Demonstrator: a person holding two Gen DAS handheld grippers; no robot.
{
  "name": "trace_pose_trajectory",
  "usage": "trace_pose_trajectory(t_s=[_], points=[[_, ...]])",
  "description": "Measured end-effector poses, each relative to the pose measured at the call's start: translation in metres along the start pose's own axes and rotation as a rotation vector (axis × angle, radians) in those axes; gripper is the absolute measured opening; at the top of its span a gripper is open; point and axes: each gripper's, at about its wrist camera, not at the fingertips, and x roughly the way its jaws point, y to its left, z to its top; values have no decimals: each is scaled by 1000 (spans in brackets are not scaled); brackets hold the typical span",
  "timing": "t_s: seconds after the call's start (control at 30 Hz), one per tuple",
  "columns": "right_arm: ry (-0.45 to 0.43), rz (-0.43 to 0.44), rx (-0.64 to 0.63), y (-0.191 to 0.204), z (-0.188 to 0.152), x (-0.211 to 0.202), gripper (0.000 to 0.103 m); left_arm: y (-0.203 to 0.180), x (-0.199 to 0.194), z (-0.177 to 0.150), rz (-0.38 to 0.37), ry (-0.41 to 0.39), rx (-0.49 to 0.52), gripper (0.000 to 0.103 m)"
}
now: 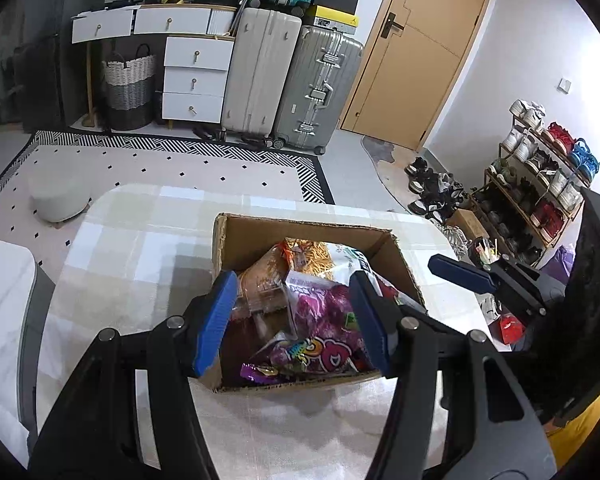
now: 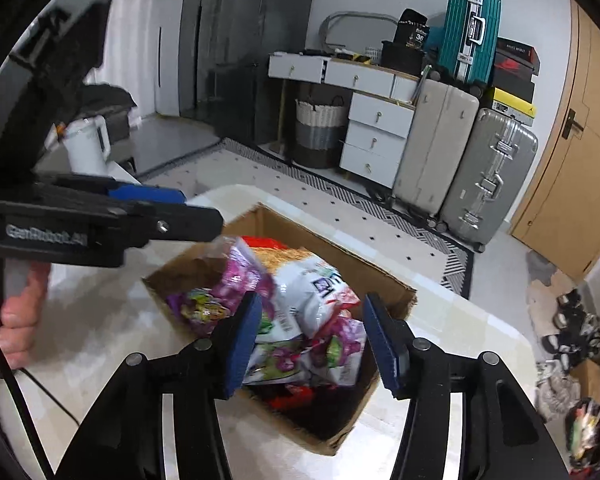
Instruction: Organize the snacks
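An open cardboard box (image 1: 256, 240) (image 2: 384, 280) stands on a pale checked table (image 1: 132, 248) (image 2: 92, 320). It holds several snack bags: purple bags (image 1: 324, 320) (image 2: 240, 276), an orange bag (image 1: 312, 256) and a white bag (image 2: 312, 296). My left gripper (image 1: 294, 320) is open and empty, its blue fingers above the box. My right gripper (image 2: 314, 340) is open and empty, also above the box. The right gripper shows at the right edge of the left wrist view (image 1: 460, 272). The left gripper shows at the left of the right wrist view (image 2: 148, 196).
Suitcases (image 1: 292, 84) (image 2: 460, 152), a white drawer unit (image 1: 196, 76) and a woven basket (image 1: 130, 88) stand against the far wall. A shoe rack (image 1: 540, 184) is to the right. A white kettle (image 2: 88, 144) stands left of the table. A patterned rug (image 1: 180, 160) covers the floor.
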Motion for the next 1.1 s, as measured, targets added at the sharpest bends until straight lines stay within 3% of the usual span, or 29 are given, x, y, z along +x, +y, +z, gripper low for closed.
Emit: trace_pose_trajectory(t_s=[0.23,0.37,0.4,0.47,0.53,0.83,0.93,1.1], points=[[-39,27,110,-5,5,-26,54,-6,-14,-4,32,-14,12,56],[-83,60,220,-8,7,-59,54,-15,-40,-12,70,-53,33,69],[-100,63,241,-9,7,-67,56,-17,-48,-15,86,-68,36,74],[-140,74,301,-7,6,-92,69,-21,-69,-21,118,-104,41,79],[-179,78,342,-5,4,-114,74,-25,-93,-28,150,-138,44,79],[-342,157,446,32,-28,-215,85,-45,-193,-73,178,-245,57,88],[-372,180,463,49,-38,-243,87,-51,-223,-90,172,-267,53,99],[-441,119,420,82,-54,-292,98,-63,-279,-126,193,-345,70,102]])
